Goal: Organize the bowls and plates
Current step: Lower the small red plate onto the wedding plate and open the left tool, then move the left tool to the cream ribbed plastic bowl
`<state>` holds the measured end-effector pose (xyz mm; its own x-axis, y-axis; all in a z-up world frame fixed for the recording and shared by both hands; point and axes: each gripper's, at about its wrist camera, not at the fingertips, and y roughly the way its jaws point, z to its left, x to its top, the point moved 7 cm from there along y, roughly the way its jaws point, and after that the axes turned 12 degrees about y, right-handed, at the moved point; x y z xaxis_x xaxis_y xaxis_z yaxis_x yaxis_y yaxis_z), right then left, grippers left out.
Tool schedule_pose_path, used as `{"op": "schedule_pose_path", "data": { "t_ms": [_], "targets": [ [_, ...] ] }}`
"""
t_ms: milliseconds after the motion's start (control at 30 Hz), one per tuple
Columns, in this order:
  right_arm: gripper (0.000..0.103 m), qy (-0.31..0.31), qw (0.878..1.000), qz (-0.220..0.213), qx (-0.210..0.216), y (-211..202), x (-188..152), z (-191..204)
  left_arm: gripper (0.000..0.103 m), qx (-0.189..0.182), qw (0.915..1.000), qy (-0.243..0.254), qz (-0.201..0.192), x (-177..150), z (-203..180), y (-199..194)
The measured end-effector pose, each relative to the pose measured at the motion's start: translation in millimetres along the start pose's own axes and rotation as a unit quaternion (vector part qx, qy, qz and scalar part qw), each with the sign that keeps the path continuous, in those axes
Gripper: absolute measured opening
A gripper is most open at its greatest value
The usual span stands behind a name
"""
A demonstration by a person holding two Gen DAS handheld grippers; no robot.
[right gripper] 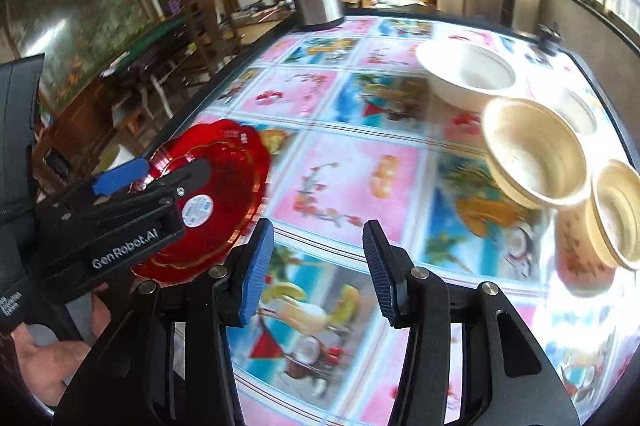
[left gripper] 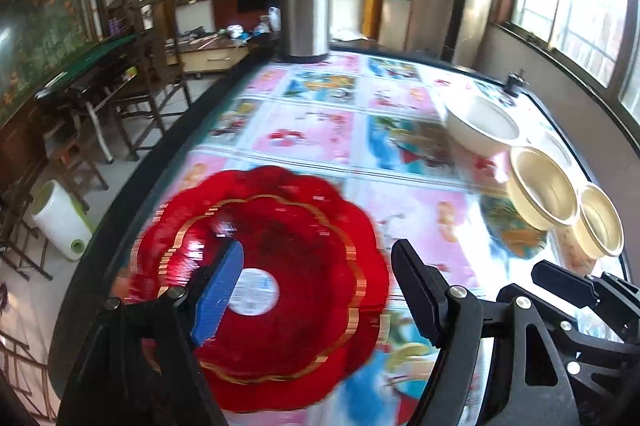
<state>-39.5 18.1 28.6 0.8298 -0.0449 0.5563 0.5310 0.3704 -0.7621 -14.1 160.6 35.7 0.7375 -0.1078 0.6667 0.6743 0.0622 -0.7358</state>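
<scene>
Red plates (left gripper: pixel 276 278) are lying stacked at the table's (left gripper: pixel 400 185) near left, apparently gathered there, with the left gripper (left gripper: pixel 320 286) hanging apart over them, gripping nothing. Bowls (right gripper: pixel 536 153) are clustering far right; the right gripper (right gripper: pixel 320 266) is hovering apart and empty.

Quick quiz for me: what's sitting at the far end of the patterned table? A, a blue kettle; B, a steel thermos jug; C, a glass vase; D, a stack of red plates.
B: a tall steel thermos jug with a dark lid stands at the table's far edge, while the red plates lie at the near side.
</scene>
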Motion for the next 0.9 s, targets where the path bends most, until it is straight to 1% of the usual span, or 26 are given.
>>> {"op": "schedule_pose_path", "data": {
  "t_ms": [200, 333, 500, 700, 800, 900],
  "targets": [
    [0.047, 0.041, 0.999, -0.011, -0.008, -14, -1, -46, 0.077, -0.022, 0.9995, 0.022, 0.003, 4, -43, 6],
    [0.047, 0.067, 0.997, -0.013, -0.018, -21, -3, -76, 0.077, -0.03, 0.999, 0.031, 0.008, 7, -63, 12],
    [0.047, 0.106, 0.994, -0.014, -0.02, -26, -4, -108, 0.077, -0.044, 0.9976, 0.052, 0.016, 12, -94, 20],
    [0.046, 0.141, 0.99, -0.015, -0.026, -28, -3, -141, 0.077, -0.055, 0.9954, 0.074, 0.026, 19, -122, 31],
    [0.046, 0.159, 0.987, -0.017, -0.03, -28, -1, -156, 0.077, -0.058, 0.995, 0.078, 0.024, 23, -131, 34],
    [0.046, 0.175, 0.984, -0.018, -0.029, -27, 2, -169, 0.077, -0.067, 0.9945, 0.074, 0.032, 29, -138, 40]
  ]
}}
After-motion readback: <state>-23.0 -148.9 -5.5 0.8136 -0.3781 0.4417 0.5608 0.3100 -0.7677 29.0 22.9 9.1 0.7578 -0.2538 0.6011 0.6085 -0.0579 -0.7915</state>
